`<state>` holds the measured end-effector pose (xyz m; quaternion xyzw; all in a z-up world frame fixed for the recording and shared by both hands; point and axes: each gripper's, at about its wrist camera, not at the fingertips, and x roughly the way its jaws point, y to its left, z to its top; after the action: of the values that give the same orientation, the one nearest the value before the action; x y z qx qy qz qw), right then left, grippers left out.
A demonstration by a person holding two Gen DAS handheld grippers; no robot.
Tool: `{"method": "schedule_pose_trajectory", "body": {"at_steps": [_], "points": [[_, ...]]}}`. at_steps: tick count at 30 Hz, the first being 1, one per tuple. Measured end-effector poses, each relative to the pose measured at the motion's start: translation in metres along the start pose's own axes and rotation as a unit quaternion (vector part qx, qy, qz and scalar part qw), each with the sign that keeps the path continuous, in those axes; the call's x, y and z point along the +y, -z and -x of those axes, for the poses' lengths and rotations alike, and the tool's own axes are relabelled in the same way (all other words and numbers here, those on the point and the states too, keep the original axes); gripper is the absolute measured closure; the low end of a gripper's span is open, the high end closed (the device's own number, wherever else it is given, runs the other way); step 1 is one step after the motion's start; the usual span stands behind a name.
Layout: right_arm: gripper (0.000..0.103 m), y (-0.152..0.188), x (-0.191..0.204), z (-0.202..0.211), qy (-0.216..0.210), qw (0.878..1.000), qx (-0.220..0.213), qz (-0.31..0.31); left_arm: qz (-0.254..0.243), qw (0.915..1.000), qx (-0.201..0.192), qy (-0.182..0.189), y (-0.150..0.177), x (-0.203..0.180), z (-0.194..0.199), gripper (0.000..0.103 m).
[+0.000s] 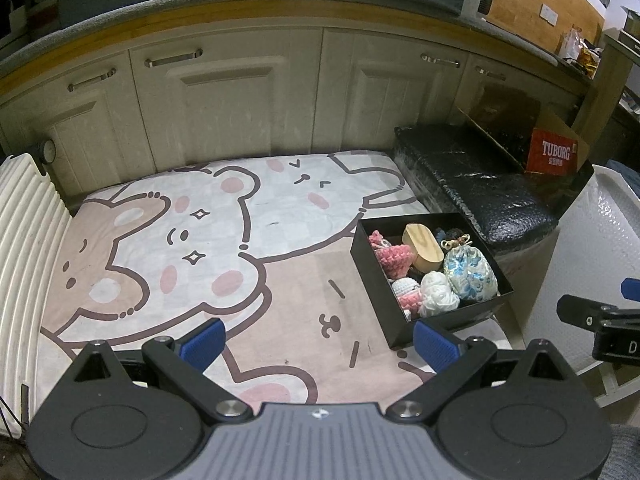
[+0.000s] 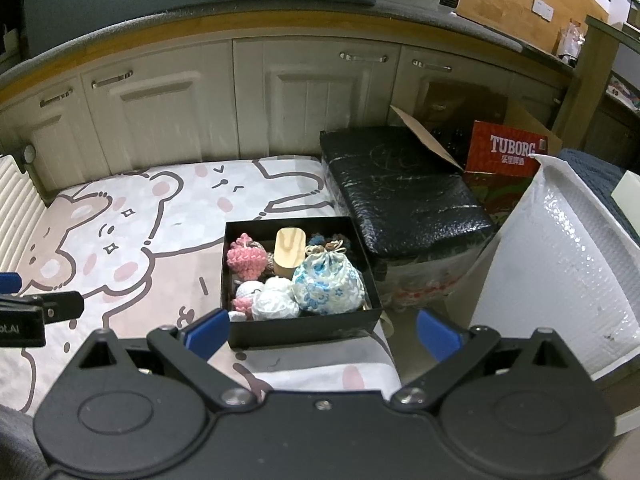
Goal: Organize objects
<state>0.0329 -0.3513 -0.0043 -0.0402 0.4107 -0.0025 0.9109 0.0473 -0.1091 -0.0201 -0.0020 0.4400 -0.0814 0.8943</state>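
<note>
On the cartoon-bear mat (image 1: pixel 208 240) in front of the cream cabinet doors (image 1: pixel 224 108), your black box (image 2: pixel 298 328) sits at the mat's right edge, just beside a black wrapped bundle (image 2: pixel 404 192). Inside it you have a blue-and-white drawstring pouch (image 2: pixel 328 282), a pink crocheted piece (image 2: pixel 246 258), a wooden block (image 2: pixel 290 250) standing tilted, a white yarn ball (image 2: pixel 276 300) and some darker bits at the back, too small to make out. Your left gripper (image 1: pixel 318 344) hovers over the mat with its blue-padded fingers (image 1: pixel 202 342) spread wide, gripping nothing. Your right gripper (image 2: pixel 324 332) hangs just short of the box's near wall, likewise wide apart and empty. A red Tuborg carton (image 2: pixel 506 152) stands behind the bundle, and white bubble wrap (image 2: pixel 560 260) rises to the right.
</note>
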Motion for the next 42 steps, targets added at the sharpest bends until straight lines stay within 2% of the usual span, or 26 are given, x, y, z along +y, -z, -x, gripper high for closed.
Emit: {"method": "schedule_pose_trajectory", "body": {"at_steps": [42], "points": [[0.001, 0.0012, 0.0005, -0.0037, -0.004, 1.000, 0.004, -0.001, -0.005, 1.0000, 0.005, 0.006, 0.0014, -0.0031, -0.0014, 0.003]]}}
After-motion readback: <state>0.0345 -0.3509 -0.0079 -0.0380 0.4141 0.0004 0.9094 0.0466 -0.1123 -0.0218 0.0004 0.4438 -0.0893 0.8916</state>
